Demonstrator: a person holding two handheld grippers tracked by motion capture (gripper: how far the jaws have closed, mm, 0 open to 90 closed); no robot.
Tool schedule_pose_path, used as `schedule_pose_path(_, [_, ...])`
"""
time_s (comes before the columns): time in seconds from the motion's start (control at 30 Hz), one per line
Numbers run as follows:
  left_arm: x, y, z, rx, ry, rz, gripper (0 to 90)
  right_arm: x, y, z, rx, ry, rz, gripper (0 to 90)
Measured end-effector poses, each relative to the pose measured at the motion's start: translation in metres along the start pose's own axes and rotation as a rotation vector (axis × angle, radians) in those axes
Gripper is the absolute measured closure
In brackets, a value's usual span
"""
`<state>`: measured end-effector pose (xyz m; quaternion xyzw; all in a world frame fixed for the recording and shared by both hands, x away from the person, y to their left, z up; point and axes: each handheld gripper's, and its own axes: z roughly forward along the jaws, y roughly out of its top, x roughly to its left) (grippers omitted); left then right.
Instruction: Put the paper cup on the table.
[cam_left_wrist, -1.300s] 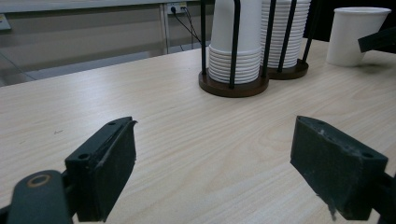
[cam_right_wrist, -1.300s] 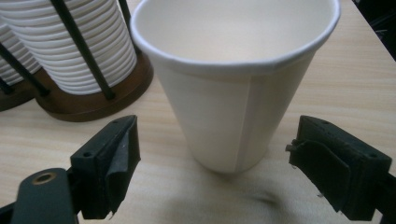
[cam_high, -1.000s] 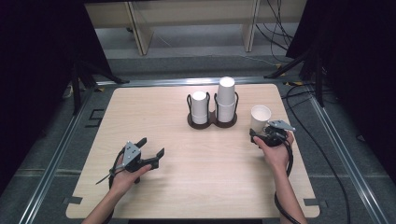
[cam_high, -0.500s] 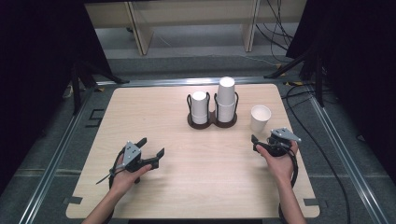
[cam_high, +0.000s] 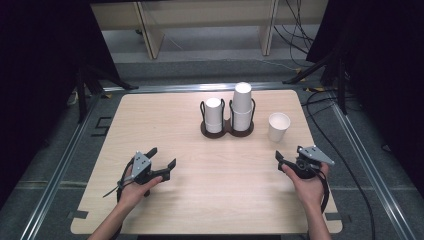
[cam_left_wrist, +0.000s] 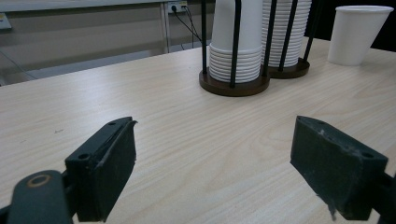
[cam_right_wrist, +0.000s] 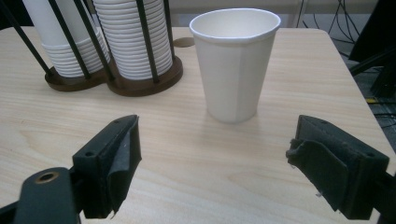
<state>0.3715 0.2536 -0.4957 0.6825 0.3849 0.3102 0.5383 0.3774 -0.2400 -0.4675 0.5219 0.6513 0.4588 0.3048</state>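
Observation:
A single white paper cup (cam_high: 278, 126) stands upright and mouth up on the wooden table (cam_high: 215, 200), right of a dark two-post cup holder (cam_high: 227, 131). The holder carries a short stack of upturned cups (cam_high: 213, 114) and a taller stack (cam_high: 242, 104). My right gripper (cam_high: 289, 156) is open, a short way in front of the lone cup (cam_right_wrist: 236, 60), with nothing between its jaws (cam_right_wrist: 215, 158). My left gripper (cam_high: 162, 156) rests open near the front left, pointing at the holder (cam_left_wrist: 233, 86), its jaws wide apart (cam_left_wrist: 212, 158).
Black cables (cam_high: 350, 165) trail along the floor right of the table. A metal rail (cam_high: 65, 165) frames the table's left side. Wooden furniture legs (cam_high: 150, 30) stand beyond the far edge.
My right gripper has drawn back from the lone cup toward the front edge, leaving the cup standing where it was. The left gripper has not moved.

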Motion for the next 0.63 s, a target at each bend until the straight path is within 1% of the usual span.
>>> schedule_pose_path(0.03, [0.0, 0.0, 0.0, 0.0, 0.0, 0.0, 13.8, -0.001, -0.001, -0.003, 0.007, 0.004, -0.004, 16.2])
schedule_pose_path(0.07, [0.0, 0.0, 0.0, 0.001, 0.0, 0.0, 13.8, -0.001, -0.002, -0.006, 0.013, -0.001, 0.009, 16.3])
schedule_pose_path(0.1, [0.0, 0.0, 0.0, 0.0, 0.0, -0.001, 13.8, -0.002, -0.004, -0.006, 0.002, 0.004, 0.01, 16.3])
schedule_pose_path(0.13, [0.0, 0.0, 0.0, 0.0, 0.0, -0.002, 13.8, -0.002, -0.006, -0.008, -0.013, 0.0, 0.004, 16.3])
schedule_pose_path(0.2, [0.0, 0.0, 0.0, 0.0, 0.0, -0.008, 13.8, -0.003, -0.009, -0.012, -0.02, 0.001, 0.001, 16.3])
schedule_pose_path(0.23, [0.0, 0.0, 0.0, -0.001, 0.0, -0.009, 13.8, -0.002, -0.01, -0.013, -0.012, 0.015, 0.021, 16.3])
schedule_pose_path(0.27, [0.0, 0.0, 0.0, 0.0, 0.001, -0.008, 13.8, -0.002, -0.012, -0.014, -0.02, 0.018, 0.019, 16.3])
schedule_pose_path(0.3, [0.0, 0.0, 0.0, 0.0, 0.001, -0.008, 13.8, -0.001, -0.014, -0.014, -0.039, 0.017, 0.029, 16.3])
schedule_pose_path(0.37, [0.0, 0.0, 0.0, 0.0, 0.001, -0.008, 13.8, -0.002, -0.017, -0.014, -0.047, 0.0, 0.017, 16.3])
schedule_pose_path(0.4, [0.0, 0.0, 0.0, 0.001, 0.001, -0.007, 13.8, -0.001, -0.018, -0.016, -0.043, 0.015, 0.037, 16.3])
schedule_pose_path(0.47, [0.0, 0.0, 0.0, 0.004, 0.0, -0.005, 13.8, -0.002, -0.02, -0.015, -0.044, -0.002, 0.003, 16.3])
schedule_pose_path(0.5, [-0.001, 0.0, 0.0, 0.005, -0.002, -0.003, 13.8, -0.001, -0.02, -0.016, -0.029, 0.009, 0.017, 16.3])
schedule_pose_path(0.53, [-0.001, 0.0, 0.0, 0.005, -0.002, -0.003, 13.8, -0.001, -0.021, -0.016, -0.04, 0.015, 0.025, 16.2])
schedule_pose_path(0.6, [0.0, 0.0, 0.001, 0.009, -0.003, -0.002, 13.8, -0.001, -0.022, -0.016, -0.031, 0.005, 0.004, 16.2])
schedule_pose_path(0.63, [0.0, 0.0, 0.002, -0.003, -0.006, -0.006, 13.8, -0.002, -0.022, -0.016, -0.036, 0.006, -0.002, 16.2])
